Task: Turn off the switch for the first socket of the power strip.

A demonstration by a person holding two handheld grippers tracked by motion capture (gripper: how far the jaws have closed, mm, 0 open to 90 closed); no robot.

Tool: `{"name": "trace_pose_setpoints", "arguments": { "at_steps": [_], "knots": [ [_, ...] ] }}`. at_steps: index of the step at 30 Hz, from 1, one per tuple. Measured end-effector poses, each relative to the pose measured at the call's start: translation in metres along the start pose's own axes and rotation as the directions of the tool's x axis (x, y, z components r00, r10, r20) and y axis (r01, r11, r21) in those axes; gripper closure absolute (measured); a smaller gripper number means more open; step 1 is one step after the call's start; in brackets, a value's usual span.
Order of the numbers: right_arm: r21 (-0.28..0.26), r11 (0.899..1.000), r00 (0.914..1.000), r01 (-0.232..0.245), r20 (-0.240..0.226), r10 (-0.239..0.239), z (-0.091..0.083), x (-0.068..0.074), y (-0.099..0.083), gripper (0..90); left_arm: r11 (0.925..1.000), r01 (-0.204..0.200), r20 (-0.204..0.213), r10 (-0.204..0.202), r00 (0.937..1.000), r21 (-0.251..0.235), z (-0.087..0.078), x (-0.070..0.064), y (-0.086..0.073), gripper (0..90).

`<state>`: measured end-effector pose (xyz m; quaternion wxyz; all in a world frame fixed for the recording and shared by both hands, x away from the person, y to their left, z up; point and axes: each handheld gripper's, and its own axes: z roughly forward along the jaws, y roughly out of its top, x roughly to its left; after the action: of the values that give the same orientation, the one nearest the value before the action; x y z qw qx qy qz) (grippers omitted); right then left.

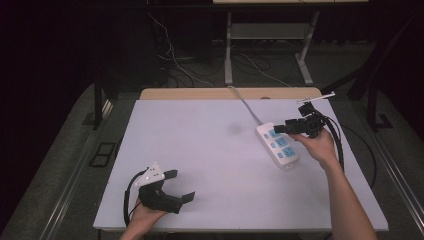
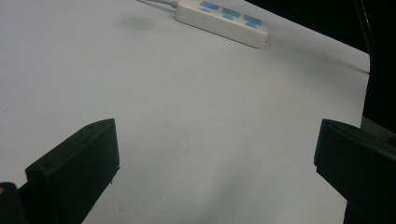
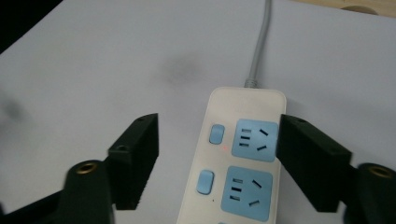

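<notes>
A: From the high view, where does everything sit?

B: The power strip (image 1: 278, 144) lies flat on the white bench (image 1: 210, 165), toward its right side, its grey cord (image 1: 245, 105) running off to the far edge. The right tool (image 1: 284, 128) hovers over the strip's cord end, jaws apart. The left tool (image 1: 181, 186) rests low near the front left corner, well apart from the strip, jaws also spread.

A: And the left gripper view?

B: Two black jaws wide apart with nothing between them — bare bench, and the strip (image 2: 223, 22) far off at the top.

A: The right gripper view?

B: The jaws straddle the strip (image 3: 238, 158), neither one touching it as far as I can tell. Between them lie the first blue socket (image 3: 255, 140) and its small switch (image 3: 216, 134); a second switch (image 3: 205, 181) sits just below.

A: What could go wrong from here?

B: My guess — if the aim is a switch, one broad jaw could catch the socket or both switches at once. Closing on the smooth casing might skid the strip sideways, since the left tool is not steadying it, and the cord could tug it askew.
</notes>
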<state>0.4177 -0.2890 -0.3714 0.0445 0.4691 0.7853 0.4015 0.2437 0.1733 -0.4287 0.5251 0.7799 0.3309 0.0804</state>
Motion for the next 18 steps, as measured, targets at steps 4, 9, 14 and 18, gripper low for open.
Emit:
{"name": "trace_pose_setpoints", "arguments": {
  "at_steps": [4,9,14,18],
  "knots": [
    [-0.009,1.000,1.0000,-0.006,-0.006,0.005,0.005,-0.002,0.000,40.9,1.0000,0.001,-0.001,-0.001,1.0000,0.000,0.000,0.000,0.000,0.0],
    [-0.008,1.000,0.9998,-0.009,-0.015,0.009,0.013,-0.003,0.000,49.6,1.0000,0.002,-0.002,-0.002,1.0000,0.000,-0.001,0.002,0.000,0.0],
    [-0.002,1.000,0.9995,-0.006,-0.031,0.006,0.021,-0.004,0.000,58.9,1.0000,0.004,-0.001,-0.004,1.0000,0.001,0.000,0.001,0.000,0.0],
    [0.010,1.000,0.9990,-0.001,-0.044,0.002,0.027,-0.004,-0.001,68.8,1.0000,0.003,0.000,-0.003,1.0000,0.000,-0.001,0.002,0.000,0.0]
  ]
}}
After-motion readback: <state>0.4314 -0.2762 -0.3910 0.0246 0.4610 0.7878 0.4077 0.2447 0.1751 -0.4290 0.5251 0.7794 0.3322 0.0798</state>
